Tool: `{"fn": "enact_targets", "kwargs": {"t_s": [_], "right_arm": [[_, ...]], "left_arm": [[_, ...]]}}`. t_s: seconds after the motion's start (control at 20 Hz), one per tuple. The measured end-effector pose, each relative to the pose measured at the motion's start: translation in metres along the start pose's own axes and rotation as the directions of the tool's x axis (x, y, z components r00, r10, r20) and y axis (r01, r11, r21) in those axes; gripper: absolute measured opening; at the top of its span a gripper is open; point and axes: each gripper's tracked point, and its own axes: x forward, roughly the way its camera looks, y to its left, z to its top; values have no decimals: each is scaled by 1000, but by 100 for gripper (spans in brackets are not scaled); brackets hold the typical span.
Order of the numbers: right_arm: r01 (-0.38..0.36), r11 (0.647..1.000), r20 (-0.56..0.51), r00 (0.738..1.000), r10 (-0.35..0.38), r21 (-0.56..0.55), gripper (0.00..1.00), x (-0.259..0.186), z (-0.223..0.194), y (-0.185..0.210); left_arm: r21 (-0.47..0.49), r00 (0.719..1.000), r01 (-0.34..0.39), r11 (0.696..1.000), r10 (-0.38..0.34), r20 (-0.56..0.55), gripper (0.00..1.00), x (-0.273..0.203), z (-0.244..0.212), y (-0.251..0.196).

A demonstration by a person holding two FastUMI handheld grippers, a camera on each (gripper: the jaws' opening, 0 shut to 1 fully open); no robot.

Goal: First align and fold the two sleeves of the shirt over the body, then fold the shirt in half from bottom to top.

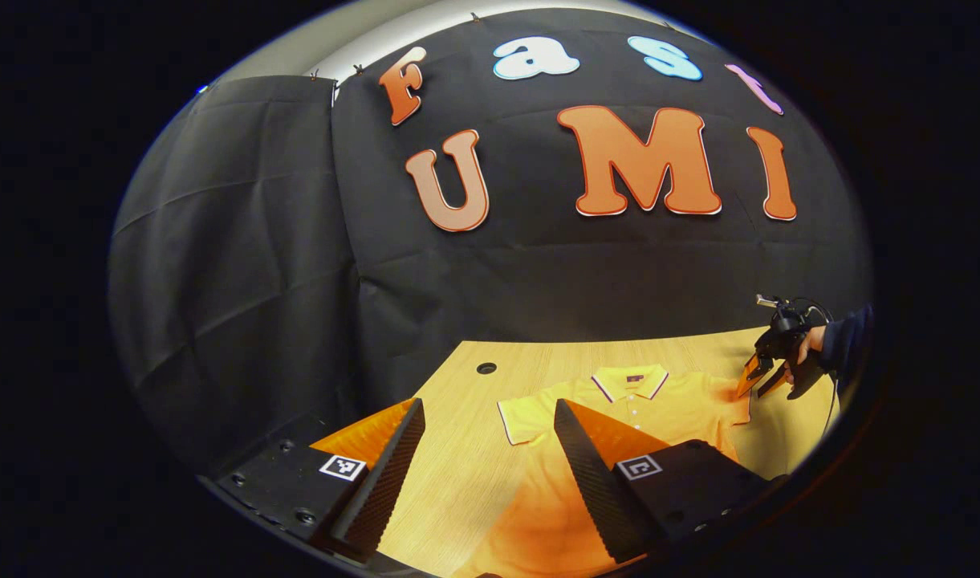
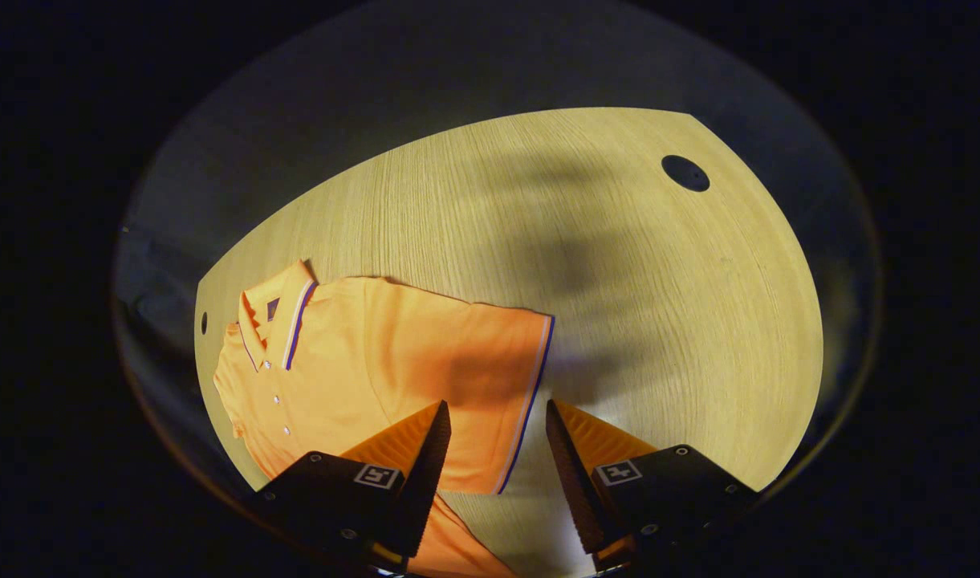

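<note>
Both grippers gape wide, holding nothing: left gripper (image 1: 490, 417) above the shirt (image 1: 658, 405), right gripper (image 2: 496, 421) straddling its sleeve (image 2: 490, 353) cuff at 6 o'clock

In the left gripper view the left tongs (image 1: 490, 437) cover part of the shirt (image 1: 682, 405), and its hem runs off the picture's bottom edge. In the right gripper view the right tongs (image 2: 498, 437) hide the lower part of the shirt's near sleeve (image 2: 498, 361); the chest buttons (image 2: 276, 399) are perhaps too small to count.
</note>
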Motion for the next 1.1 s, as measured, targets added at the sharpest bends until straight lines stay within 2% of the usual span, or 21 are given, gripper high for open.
{"fn": "enact_targets", "kwargs": {"t_s": [0.05,0.1,0.15,0.3,0.4,0.5,0.55,0.6,0.65,0.75,0.85,0.95,1.1], "right_arm": [[-5,1000,-19,1000,5,13,64,4,-1,0],[1,1000,-36,999,0,22,78,7,-4,-2],[10,1000,-53,999,-8,25,69,9,-5,-5],[33,999,-53,998,-31,33,61,12,0,-6],[80,997,-52,995,-80,-5,53,14,-2,-7],[164,984,-31,986,-166,-64,48,15,-3,-9],[168,983,-25,985,-170,-68,42,13,-2,-4],[167,984,-25,985,-169,-61,29,14,-2,-1],[155,986,-33,987,-157,-61,23,12,-1,-2],[112,992,-44,992,-115,-50,23,11,-3,-6],[56,998,-64,996,-54,16,7,12,0,-4],[-1,999,-61,998,4,53,8,11,-2,3],[-40,999,1,999,40,19,7,-7,6,16]], "left_arm": [[5,1000,1,1000,-1,-8,98,6,-1,-4],[9,1000,1,1000,-1,-15,98,14,0,-9],[11,1000,1,1000,-1,-21,99,20,-1,-10],[7,999,3,1000,-2,-54,99,25,-8,-12],[0,998,8,1000,-8,-69,99,29,-13,-16],[-6,997,19,1000,-20,-78,100,34,-14,-24],[-5,997,24,1000,-24,-76,99,36,-12,-27],[-2,997,28,1000,-28,-73,99,34,-11,-27],[-2,997,29,1000,-29,-71,99,33,-12,-26],[-12,997,28,1000,-29,-71,99,31,-15,-22],[-27,997,19,999,-21,-79,99,31,-20,-17],[-33,995,12,999,-15,-96,99,31,-26,-11],[-34,997,-3,999,0,-81,99,29,-22,-5]]}}
